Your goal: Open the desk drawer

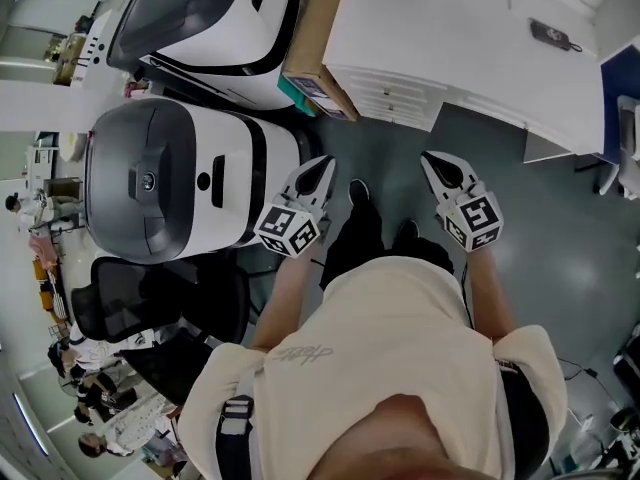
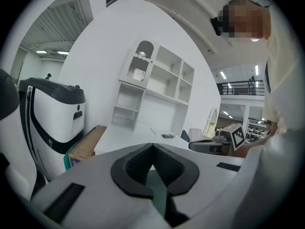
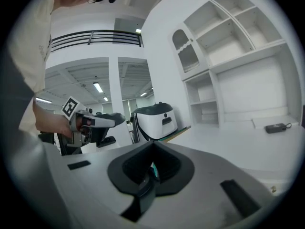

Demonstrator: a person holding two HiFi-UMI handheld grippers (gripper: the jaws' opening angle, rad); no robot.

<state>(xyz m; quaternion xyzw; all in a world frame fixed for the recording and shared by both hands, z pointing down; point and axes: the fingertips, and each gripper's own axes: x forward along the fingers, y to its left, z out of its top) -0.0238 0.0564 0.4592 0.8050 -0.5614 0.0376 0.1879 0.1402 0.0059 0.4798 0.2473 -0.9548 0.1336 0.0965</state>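
The white desk (image 1: 480, 38) stands ahead at the upper right; its drawer fronts (image 1: 392, 92) with small handles face me and sit closed. My left gripper (image 1: 324, 165) and right gripper (image 1: 428, 158) hover side by side above the grey floor, short of the desk and touching nothing. Both have their jaws together with nothing between them. The left gripper view looks over its closed jaws (image 2: 151, 149) to the desk top (image 2: 138, 137) and the white shelf unit (image 2: 157, 85). From the right gripper (image 3: 153, 144), the desk top (image 3: 238, 147) shows at right.
A cardboard box (image 1: 318, 43) leans against the desk's left side. Two large white and grey machines (image 1: 180, 178) (image 1: 215, 18) stand at left. A small dark device (image 1: 555, 35) lies on the desk. A black chair (image 1: 150, 298) is behind left. Several people stand at far left.
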